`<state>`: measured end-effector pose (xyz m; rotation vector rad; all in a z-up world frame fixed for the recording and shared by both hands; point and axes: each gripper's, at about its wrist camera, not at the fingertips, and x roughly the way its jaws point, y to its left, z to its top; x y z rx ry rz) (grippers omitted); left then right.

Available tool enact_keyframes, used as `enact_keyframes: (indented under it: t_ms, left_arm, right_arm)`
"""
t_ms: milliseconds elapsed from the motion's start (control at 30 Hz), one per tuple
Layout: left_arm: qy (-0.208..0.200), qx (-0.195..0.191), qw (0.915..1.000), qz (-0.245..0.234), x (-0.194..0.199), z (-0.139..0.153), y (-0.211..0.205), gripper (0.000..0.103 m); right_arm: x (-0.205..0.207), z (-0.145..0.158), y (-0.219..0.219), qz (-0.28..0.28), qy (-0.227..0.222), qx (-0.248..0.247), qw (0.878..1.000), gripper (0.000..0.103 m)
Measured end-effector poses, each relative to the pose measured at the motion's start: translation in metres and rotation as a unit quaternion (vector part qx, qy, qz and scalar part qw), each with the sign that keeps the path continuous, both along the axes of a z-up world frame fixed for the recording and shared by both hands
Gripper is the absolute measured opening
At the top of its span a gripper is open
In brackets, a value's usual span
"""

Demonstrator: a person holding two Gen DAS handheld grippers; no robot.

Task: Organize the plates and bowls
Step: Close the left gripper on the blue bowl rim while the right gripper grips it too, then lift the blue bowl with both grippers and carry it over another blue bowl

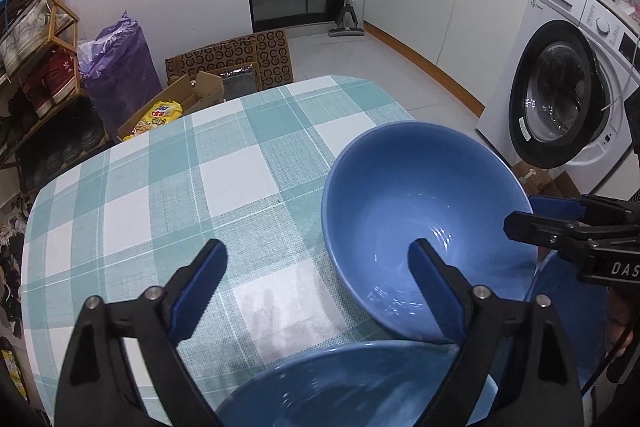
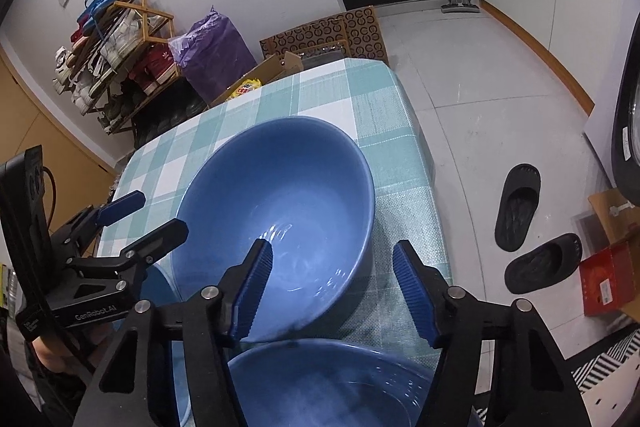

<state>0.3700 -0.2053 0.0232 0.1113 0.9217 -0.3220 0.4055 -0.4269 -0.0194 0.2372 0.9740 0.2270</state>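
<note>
A large blue bowl (image 1: 400, 195) (image 2: 276, 187) stands on the table's teal-and-white checked cloth (image 1: 180, 187) (image 2: 400, 155). My left gripper (image 1: 316, 259) (image 2: 148, 215) is open and straddles the bowl's left wall, one pad inside and one outside. My right gripper (image 2: 332, 267) (image 1: 536, 215) is open too and straddles the opposite wall; its outer pad stands clear of the bowl. A second blue bowl (image 1: 340, 387) (image 2: 332, 379) sits just below both grippers. Another blue dish (image 1: 568, 295) (image 2: 160, 287) shows partly, beside the big bowl.
The table's right edge drops to a tiled floor with two black slippers (image 2: 516, 207) and a red box (image 2: 608, 279). A washing machine (image 1: 560, 99) stands to the right. Beyond the far edge are cardboard boxes (image 1: 232, 59), a purple bag (image 1: 120, 67) and a shoe rack (image 2: 116, 47).
</note>
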Motion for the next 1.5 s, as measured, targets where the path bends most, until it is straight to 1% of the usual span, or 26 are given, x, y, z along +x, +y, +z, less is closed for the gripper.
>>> enact_keyframes:
  t_ms: [33,67,133,167,233,300,367,433,500,667,733,800,833,900,967,1267,1500]
  left_arm:
    - [0.004,0.0,1.0,-0.002,0.001,-0.001,-0.001,0.08]
    - [0.007,0.001,1.0,-0.004,0.001,-0.002,-0.002,0.078]
    - [0.009,0.004,0.9999,-0.008,0.001,-0.004,-0.004,0.067]
    - [0.012,0.005,0.9999,-0.011,0.001,-0.005,-0.005,0.065]
    - [0.017,0.007,0.9997,-0.016,0.002,-0.007,-0.008,0.055]
    - [0.023,0.008,0.9995,-0.019,0.003,-0.009,-0.01,0.051]
    - [0.025,0.01,0.9994,-0.023,0.004,-0.011,-0.012,0.05]
    - [0.028,0.012,0.9993,-0.023,0.005,-0.012,-0.013,0.042]
    - [0.03,0.008,0.9992,-0.024,0.006,-0.014,-0.013,0.04]
    - [0.038,0.008,0.999,-0.022,0.008,-0.018,-0.013,0.027]
    - [0.042,0.003,0.9988,-0.024,0.008,-0.019,-0.013,0.021]
    - [0.041,0.0,0.9988,-0.026,0.007,-0.019,-0.013,0.017]
    - [0.041,0.001,0.9988,-0.028,0.006,-0.019,-0.014,0.016]
    - [0.039,0.004,0.9988,-0.028,0.006,-0.019,-0.016,0.016]
    - [0.039,0.003,0.9988,-0.028,0.007,-0.019,-0.015,0.016]
    - [0.034,-0.003,0.9991,-0.026,0.006,-0.017,-0.014,0.014]
    - [0.026,-0.008,0.9994,-0.023,0.006,-0.009,-0.015,0.014]
  right_arm:
    - [0.001,-0.002,0.001,0.001,0.003,-0.002,1.0,0.058]
    - [0.0,-0.002,0.001,0.002,0.004,-0.003,1.0,0.057]
    - [0.0,-0.006,0.004,0.005,0.008,-0.007,1.0,0.054]
    - [-0.001,-0.007,0.004,0.006,0.009,-0.007,1.0,0.05]
    - [0.0,-0.01,0.005,0.006,0.013,-0.007,1.0,0.05]
    - [-0.001,-0.011,0.006,0.007,0.013,-0.009,1.0,0.044]
    - [-0.001,-0.01,0.006,0.007,0.012,-0.009,1.0,0.044]
    - [-0.001,-0.009,0.005,0.007,0.012,-0.01,1.0,0.043]
    - [0.0,-0.01,0.005,0.007,0.013,-0.013,1.0,0.041]
    - [-0.001,-0.011,0.004,0.007,0.016,-0.012,1.0,0.036]
    - [-0.001,-0.013,0.005,0.008,0.018,-0.015,1.0,0.036]
    - [-0.001,-0.013,0.005,0.011,0.018,-0.016,1.0,0.034]
    - [-0.001,-0.013,0.006,0.012,0.016,-0.017,1.0,0.033]
    - [-0.002,-0.014,0.006,0.012,0.017,-0.015,1.0,0.027]
    - [-0.003,-0.015,0.006,0.014,0.017,-0.015,1.0,0.024]
    - [-0.005,-0.013,0.009,0.008,0.012,-0.03,0.999,0.02]
    - [-0.007,-0.007,0.007,0.004,0.005,-0.031,0.999,0.02]
